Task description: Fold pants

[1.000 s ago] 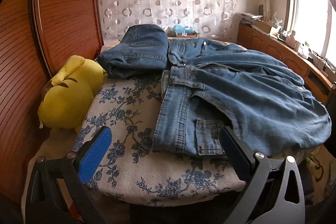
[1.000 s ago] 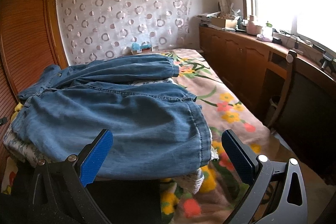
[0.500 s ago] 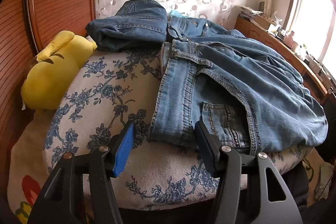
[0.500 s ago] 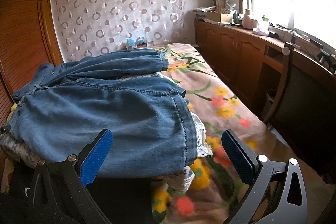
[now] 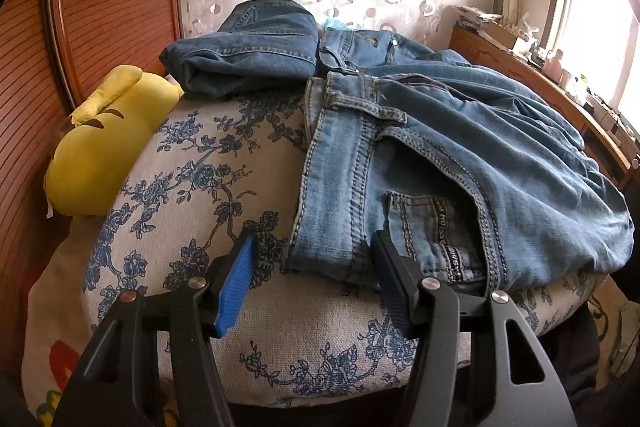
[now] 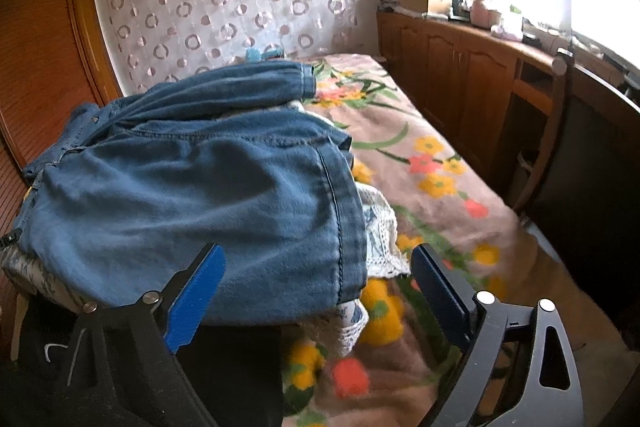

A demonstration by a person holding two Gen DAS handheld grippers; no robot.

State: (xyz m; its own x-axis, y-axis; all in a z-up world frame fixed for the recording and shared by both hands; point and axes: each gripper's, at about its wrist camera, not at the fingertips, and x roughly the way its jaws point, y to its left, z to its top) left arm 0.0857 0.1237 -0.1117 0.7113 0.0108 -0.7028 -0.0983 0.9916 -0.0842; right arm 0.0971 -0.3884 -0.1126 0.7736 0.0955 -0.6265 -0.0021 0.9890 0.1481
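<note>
A pair of light blue jeans [image 5: 460,155] lies flat on a blue-flowered cushion [image 5: 192,187]. Its waistband end is toward my left gripper and its leg end [image 6: 224,187] toward my right one. My left gripper [image 5: 316,283] stands half open astride the near waistband corner. The right pad rests by the back pocket, and the left pad is clear of the denim edge. My right gripper [image 6: 316,291] is wide and its jaws are closing. The leg hem [image 6: 348,247] lies between them, and neither pad touches it.
A folded dark pair of jeans [image 5: 248,51] and another spread pair [image 5: 400,55] lie behind. A yellow plush toy [image 5: 104,139] sits at the left by the wooden wardrobe. To the right are a flowered bedspread [image 6: 432,163], a lace cloth [image 6: 380,227], wooden cabinets and a chair [image 6: 580,167].
My left gripper has sunk toward the waistband corner and its jaws have narrowed from wide to half. My right gripper has drawn closer to the leg hem and its jaws have narrowed a little.
</note>
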